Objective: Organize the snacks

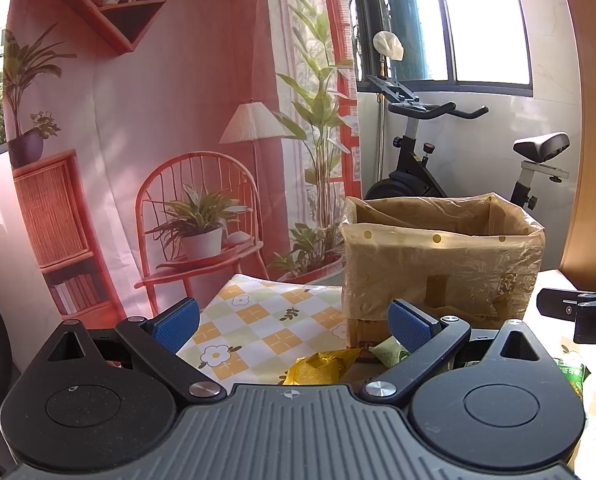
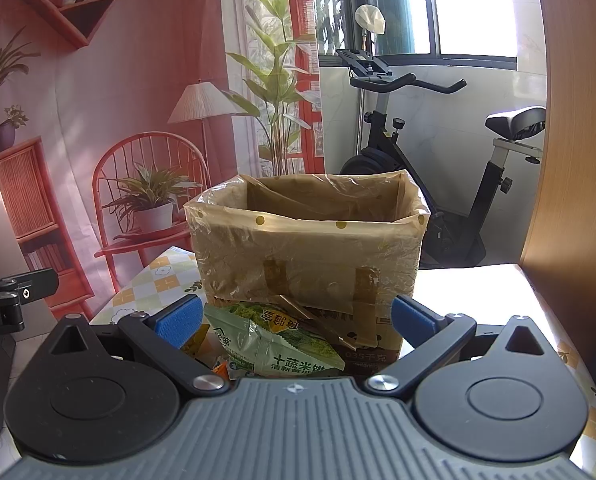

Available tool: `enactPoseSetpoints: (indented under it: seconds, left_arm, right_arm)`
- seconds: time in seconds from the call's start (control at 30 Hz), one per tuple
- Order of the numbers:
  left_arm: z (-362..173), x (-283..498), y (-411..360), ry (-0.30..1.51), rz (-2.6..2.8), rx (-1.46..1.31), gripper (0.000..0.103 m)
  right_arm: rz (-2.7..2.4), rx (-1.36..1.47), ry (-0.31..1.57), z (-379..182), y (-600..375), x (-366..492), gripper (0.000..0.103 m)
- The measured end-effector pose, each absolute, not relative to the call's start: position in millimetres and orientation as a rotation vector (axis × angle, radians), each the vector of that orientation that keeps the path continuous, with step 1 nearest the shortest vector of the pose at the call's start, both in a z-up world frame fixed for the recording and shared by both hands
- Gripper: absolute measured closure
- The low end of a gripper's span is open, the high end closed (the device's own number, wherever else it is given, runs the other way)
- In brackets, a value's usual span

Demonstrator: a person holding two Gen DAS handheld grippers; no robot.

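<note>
a cardboard box (image 2: 305, 256) lined with a clear dotted bag stands open on the table (image 1: 258, 320); its inside shows only the liner. a green snack packet (image 2: 274, 340) lies against its base, between the spread jaws of the right gripper (image 2: 296, 320). the left gripper (image 1: 294, 324), also spread, has a yellow packet (image 1: 321, 366) just before it.

Cardboard box (image 2: 305, 264) lined with thin, crinkled, glossy clear plastic; green snack packet (image 2: 282, 340) of shiny foil-like film; tablecloth (image 1: 266, 320) matt, printed; blue gripper pads (image 2: 178, 320) ribbed
</note>
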State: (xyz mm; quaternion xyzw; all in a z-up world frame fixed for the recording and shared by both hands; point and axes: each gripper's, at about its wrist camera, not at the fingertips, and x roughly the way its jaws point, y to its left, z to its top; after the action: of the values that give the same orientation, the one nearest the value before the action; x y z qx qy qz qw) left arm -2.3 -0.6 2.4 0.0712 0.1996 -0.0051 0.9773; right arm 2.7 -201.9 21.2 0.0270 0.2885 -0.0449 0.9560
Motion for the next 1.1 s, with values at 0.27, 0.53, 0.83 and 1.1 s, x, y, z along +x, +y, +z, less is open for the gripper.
enactPoseSetpoints:
  seconds: [0.27, 0.53, 0.83, 1.1]
  left_arm:
    - [2.0, -2.0, -0.1, 0.402, -0.006, 0.142, 0.001]
    - [1.3, -2.0, 1.2, 0.403, -0.003, 0.14, 0.001]
    - [0.9, -1.8, 1.5, 0.403, 0.001, 0.137, 0.001]
    - [0.7, -2.3, 0.2, 0.403, 0.001, 0.136, 0.001]
  right_arm:
    - [-0.091, 0.053, 0.586, 20.7, -201.8, 2.5, 0.001]
    - [-0.091, 0.053, 0.586, 20.4, -201.7, 2.7, 0.001]
    - [-0.092, 0.051, 0.586, 20.3, -201.4, 3.0, 0.001]
    - [-0.091, 0.05, 0.584, 20.5, -201.0, 3.2, 0.001]
